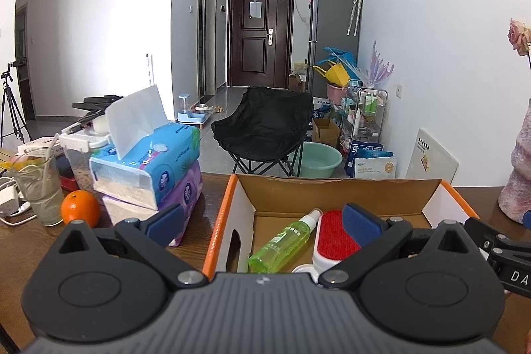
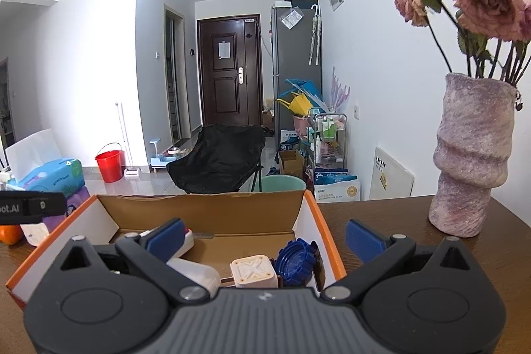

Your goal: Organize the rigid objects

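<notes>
Both grippers spread wide and empty: left gripper (image 1: 262,223), right gripper (image 2: 265,238), hovering over the orange-edged box (image 1: 220,221) on the wooden surface (image 2: 415,241). Already inside: green spray bottle (image 1: 282,243), red brush (image 1: 332,236), white plug (image 2: 254,272), blue cap (image 2: 295,261). Looks like between picks. Next up, probably hunting another rigid item; orange (image 1: 80,208) sitting just left of the tissue packs (image 1: 156,168).

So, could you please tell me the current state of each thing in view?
Left gripper: open, empty.
Right gripper: open, empty.
Cardboard box: open-topped, holding items.
Green spray bottle: lying in box.
Red brush: lying in box.
White plug: in box.
Blue cap: in box.
Orange: on table.
</notes>
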`<state>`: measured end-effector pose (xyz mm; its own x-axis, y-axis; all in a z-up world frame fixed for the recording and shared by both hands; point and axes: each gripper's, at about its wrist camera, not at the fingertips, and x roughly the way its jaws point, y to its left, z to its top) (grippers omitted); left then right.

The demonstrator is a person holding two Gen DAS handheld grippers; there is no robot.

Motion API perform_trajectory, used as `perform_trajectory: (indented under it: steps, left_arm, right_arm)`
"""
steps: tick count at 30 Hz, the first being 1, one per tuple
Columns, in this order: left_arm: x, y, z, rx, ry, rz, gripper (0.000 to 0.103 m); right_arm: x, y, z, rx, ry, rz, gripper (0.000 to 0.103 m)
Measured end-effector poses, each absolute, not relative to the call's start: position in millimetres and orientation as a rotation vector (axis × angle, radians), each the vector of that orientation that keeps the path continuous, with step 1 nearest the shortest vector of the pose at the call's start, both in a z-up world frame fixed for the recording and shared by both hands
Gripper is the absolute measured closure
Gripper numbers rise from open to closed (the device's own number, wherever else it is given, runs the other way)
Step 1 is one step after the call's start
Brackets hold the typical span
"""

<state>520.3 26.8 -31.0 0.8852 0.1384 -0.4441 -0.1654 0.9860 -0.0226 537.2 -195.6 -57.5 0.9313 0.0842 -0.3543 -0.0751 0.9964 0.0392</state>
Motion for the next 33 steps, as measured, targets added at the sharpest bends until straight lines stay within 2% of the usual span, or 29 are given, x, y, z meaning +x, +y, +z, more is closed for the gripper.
perform_trajectory:
  steps: [15, 33]
  left_arm:
    - [443, 31, -12, -0.053, 0.461, 0.155, 0.0]
    - [276, 29, 25, -0.046, 0.409, 0.131, 0.0]
  right_arm:
    - [459, -214, -30, 0.049, 0.344, 0.067, 0.0]
    - [288, -214, 9, 0.04, 0.309, 0.084, 0.0]
